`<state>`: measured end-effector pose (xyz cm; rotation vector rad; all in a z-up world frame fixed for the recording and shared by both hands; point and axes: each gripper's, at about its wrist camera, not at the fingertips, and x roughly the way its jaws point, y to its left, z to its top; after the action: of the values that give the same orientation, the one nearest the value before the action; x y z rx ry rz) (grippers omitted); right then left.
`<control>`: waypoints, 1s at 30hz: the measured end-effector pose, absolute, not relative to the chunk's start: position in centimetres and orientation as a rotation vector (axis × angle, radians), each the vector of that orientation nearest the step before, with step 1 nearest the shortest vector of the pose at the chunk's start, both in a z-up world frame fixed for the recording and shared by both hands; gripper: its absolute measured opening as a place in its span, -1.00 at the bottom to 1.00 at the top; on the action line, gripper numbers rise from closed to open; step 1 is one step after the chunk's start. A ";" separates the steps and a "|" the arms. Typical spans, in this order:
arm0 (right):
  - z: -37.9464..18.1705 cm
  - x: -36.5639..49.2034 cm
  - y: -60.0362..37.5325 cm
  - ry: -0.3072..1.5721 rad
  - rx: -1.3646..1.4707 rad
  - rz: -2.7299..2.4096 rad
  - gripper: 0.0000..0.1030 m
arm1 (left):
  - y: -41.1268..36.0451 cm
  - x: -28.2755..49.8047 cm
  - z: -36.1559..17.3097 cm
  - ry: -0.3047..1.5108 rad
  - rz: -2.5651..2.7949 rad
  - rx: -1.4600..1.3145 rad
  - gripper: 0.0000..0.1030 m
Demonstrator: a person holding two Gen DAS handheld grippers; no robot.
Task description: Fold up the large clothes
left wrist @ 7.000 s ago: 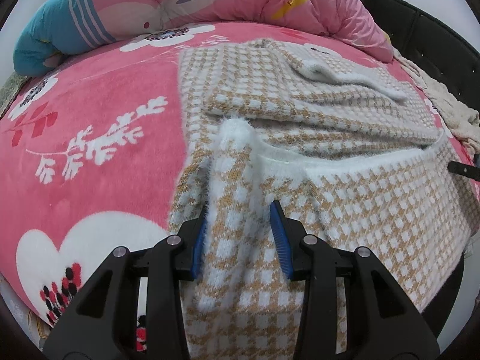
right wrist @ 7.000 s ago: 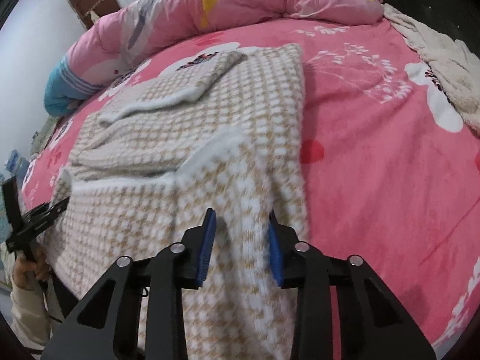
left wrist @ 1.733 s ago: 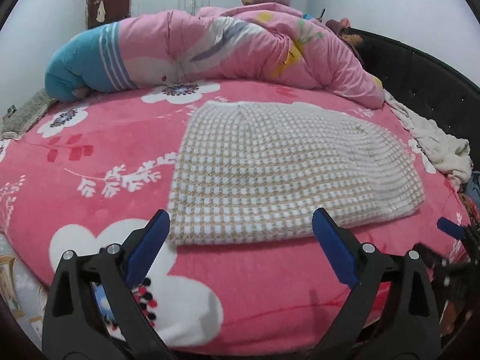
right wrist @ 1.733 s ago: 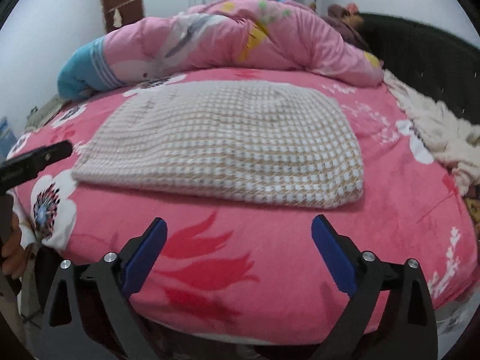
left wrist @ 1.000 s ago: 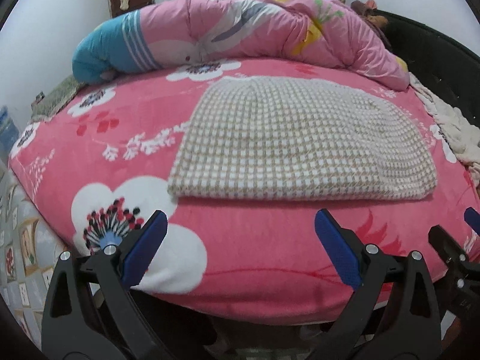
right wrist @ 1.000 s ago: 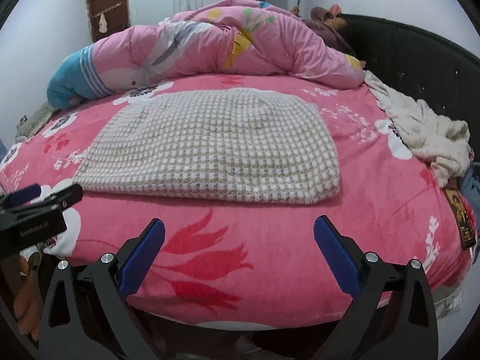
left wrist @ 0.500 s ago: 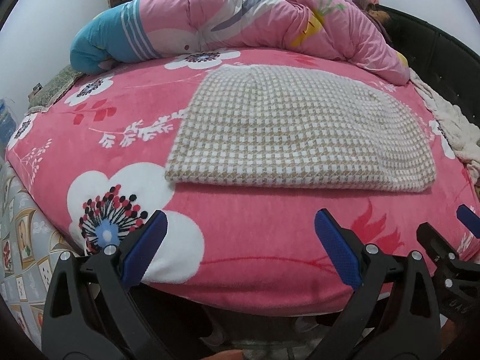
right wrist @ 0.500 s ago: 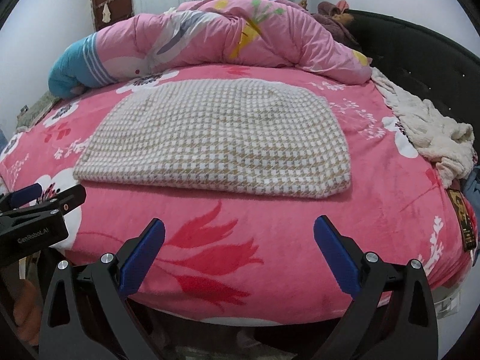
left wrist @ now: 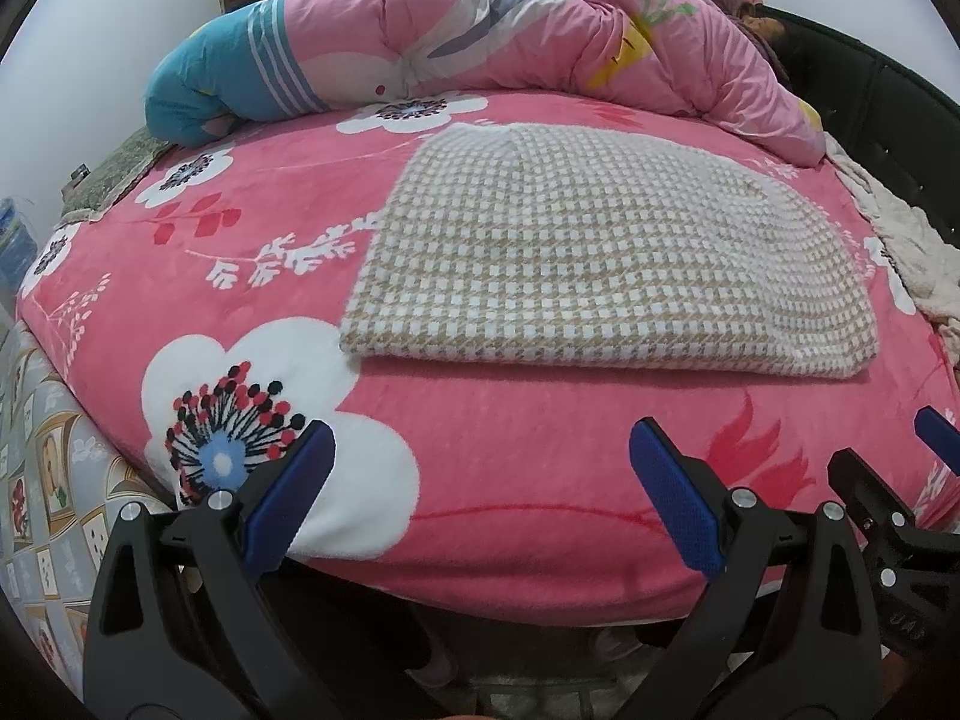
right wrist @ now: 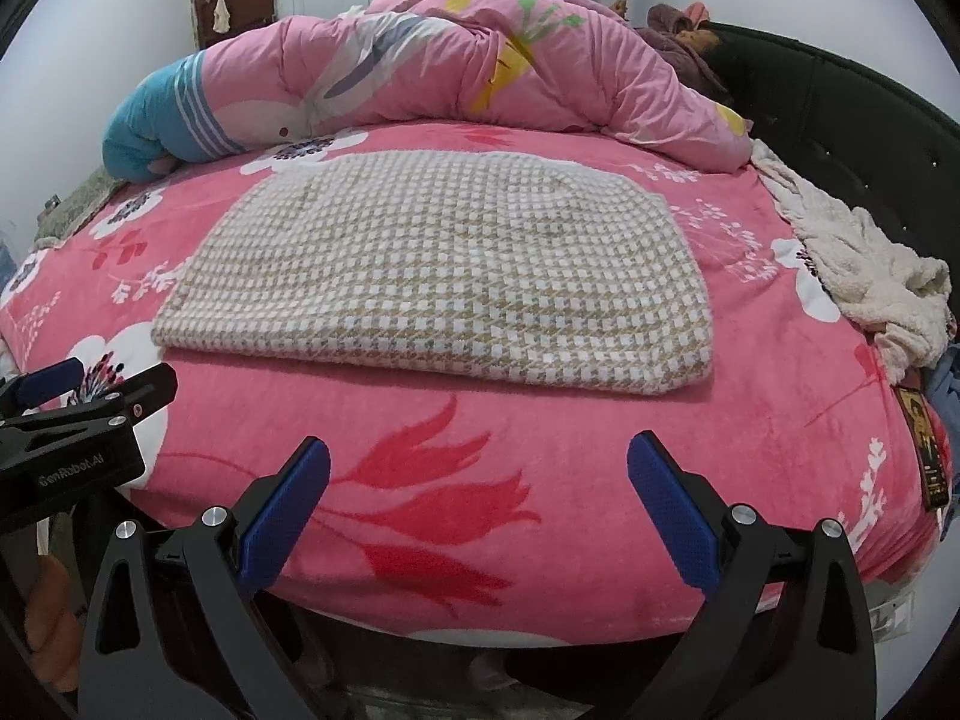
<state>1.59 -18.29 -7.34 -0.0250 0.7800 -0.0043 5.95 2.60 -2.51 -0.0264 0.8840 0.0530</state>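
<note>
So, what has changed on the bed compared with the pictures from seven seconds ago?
Both grippers let go of the sweater and pulled back past the bed edge. The left gripper and the right gripper are now open, and neither touches the cloth. The sweater, then half folded with sleeves showing, now lies as a flat folded rectangle. The pink quilt and the cream blanket stayed in place.

beige-white houndstooth sweater [left wrist: 606, 264]; pink floral blanket [left wrist: 480, 480].
</note>
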 end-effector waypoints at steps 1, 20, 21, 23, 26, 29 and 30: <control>-7.3 1.5 -18.2 0.780 -0.024 -0.007 0.88 | 2.6 5.9 -2.5 0.884 0.052 -0.026 0.85; -7.2 1.4 -18.1 0.780 -0.022 -0.016 0.88 | 2.6 5.7 -2.4 0.881 0.057 -0.024 0.85; -7.2 1.3 -18.0 0.781 -0.021 -0.019 0.88 | 2.6 5.7 -2.4 0.881 0.057 -0.024 0.85; -7.2 1.3 -18.1 0.782 -0.020 -0.019 0.88 | 2.7 5.7 -2.4 0.881 0.056 -0.024 0.85; -7.2 1.4 -18.1 0.782 -0.022 -0.019 0.88 | 2.7 5.8 -2.4 0.879 0.057 -0.023 0.85; -7.3 1.4 -18.1 0.782 -0.022 -0.019 0.88 | 2.7 5.7 -2.4 0.880 0.057 -0.023 0.85; -7.2 1.4 -18.1 0.782 -0.022 -0.020 0.88 | 2.7 5.7 -2.4 0.880 0.057 -0.023 0.85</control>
<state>1.38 -18.13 -7.25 -0.0217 0.7823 -0.0199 5.73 2.68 -2.42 -0.0227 0.8803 0.0573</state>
